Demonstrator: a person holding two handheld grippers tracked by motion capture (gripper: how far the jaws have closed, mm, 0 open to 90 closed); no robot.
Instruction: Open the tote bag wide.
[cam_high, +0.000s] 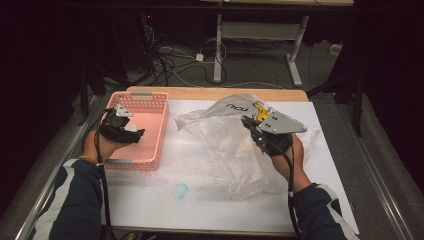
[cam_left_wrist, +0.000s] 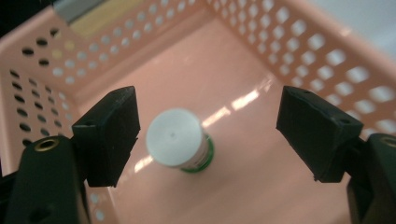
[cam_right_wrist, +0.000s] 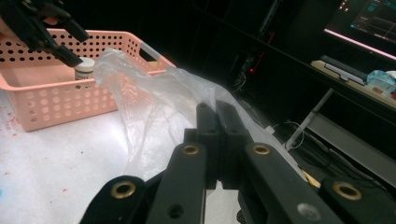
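Inside the pink perforated basket (cam_left_wrist: 243, 60) at the left of the worktop (cam_high: 200, 170), a small white-capped bottle (cam_left_wrist: 180, 144) with a green-edged label stands upright on the glossy floor. The left tongs (cam_left_wrist: 208, 135) hang over it, spread wide, one jaw on each side of the cap and touching nothing. The bottle looks light and rigid, with a smooth round cap that may slip; the straight wall just under the cap seems the safer place to pinch, squarely across its width, since a glancing touch could tip it on that slick floor. The right tongs (cam_right_wrist: 217, 135) are clenched on a fold of the clear plastic bag (cam_high: 225, 135), which sprawls crumpled over the middle of the worktop. The film is limp and weightless, so it will probably drag and billow instead of keeping any shape.
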